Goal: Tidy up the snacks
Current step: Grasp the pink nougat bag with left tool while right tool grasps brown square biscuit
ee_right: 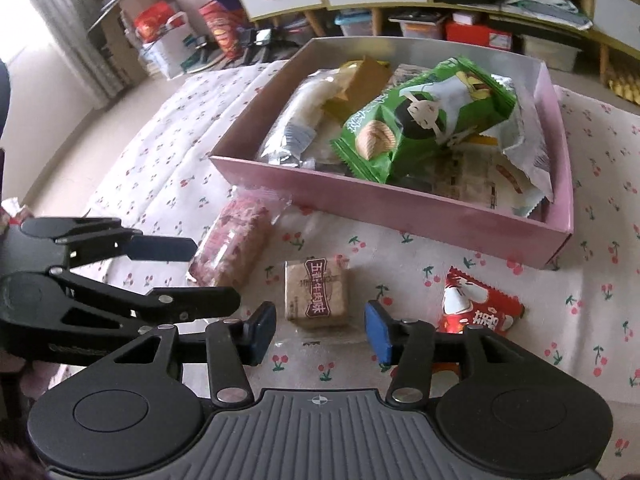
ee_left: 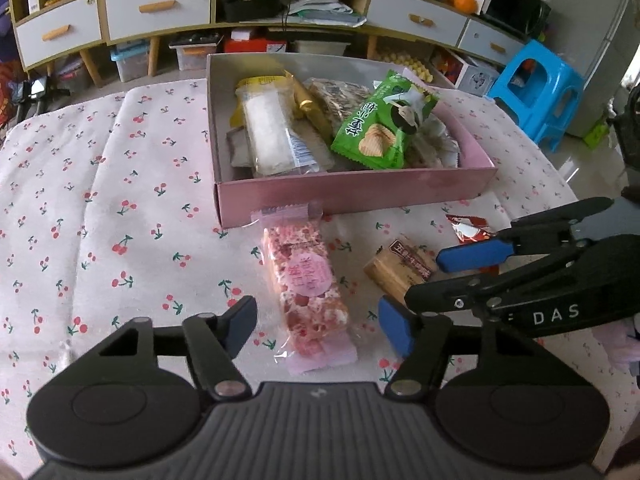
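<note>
Both grippers angle down at the cherry-print tablecloth, each lined up on its own packet, likely for the shallow pink cardboard box already heaped with snacks. Left gripper straddles the clear-wrapped pink nougat bar, pads clear of it. Right gripper gapes just short of the small tan wafer block, grasping nothing; a red foil packet lies beside it.

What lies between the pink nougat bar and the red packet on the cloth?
The tan biscuit packet lies between the pink nougat bar and the red packet, clearest in the right wrist view.
</note>
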